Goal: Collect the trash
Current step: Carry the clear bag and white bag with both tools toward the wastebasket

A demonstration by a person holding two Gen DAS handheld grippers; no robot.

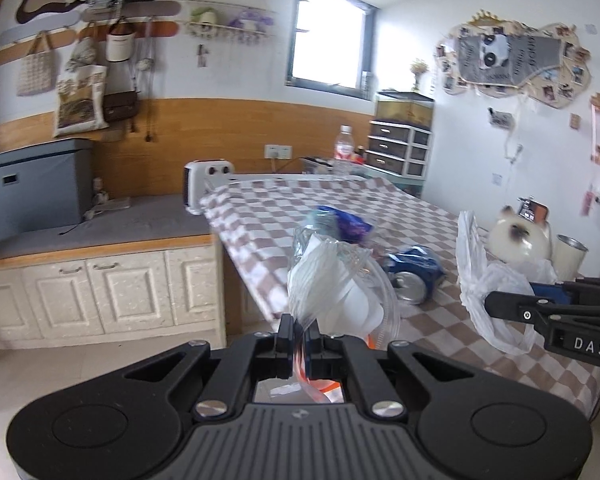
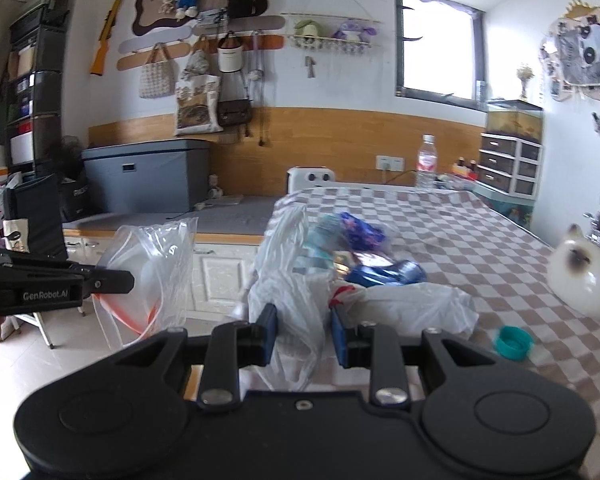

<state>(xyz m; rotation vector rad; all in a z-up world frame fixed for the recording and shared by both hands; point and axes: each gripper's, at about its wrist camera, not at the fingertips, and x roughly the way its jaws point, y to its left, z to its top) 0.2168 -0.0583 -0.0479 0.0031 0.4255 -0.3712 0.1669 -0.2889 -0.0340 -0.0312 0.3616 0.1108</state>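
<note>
the left gripper (image 1: 299,334) has its jaws pressed together on a clear zip bag (image 1: 332,280) with an orange seal, held off the near edge of the checked table (image 1: 440,216). the right gripper (image 2: 304,334) (its side reads "das") pinches a white plastic bag (image 2: 284,280) at the table's near edge; the left one's side reads "genrobot.ai". past the bag on the table lie a teal cap (image 2: 513,342), a crushed blue can (image 1: 414,276) and a blue wrapper (image 2: 360,230). at the table's far end stands a red-labelled water bottle (image 1: 344,152), writing unreadable.
</note>
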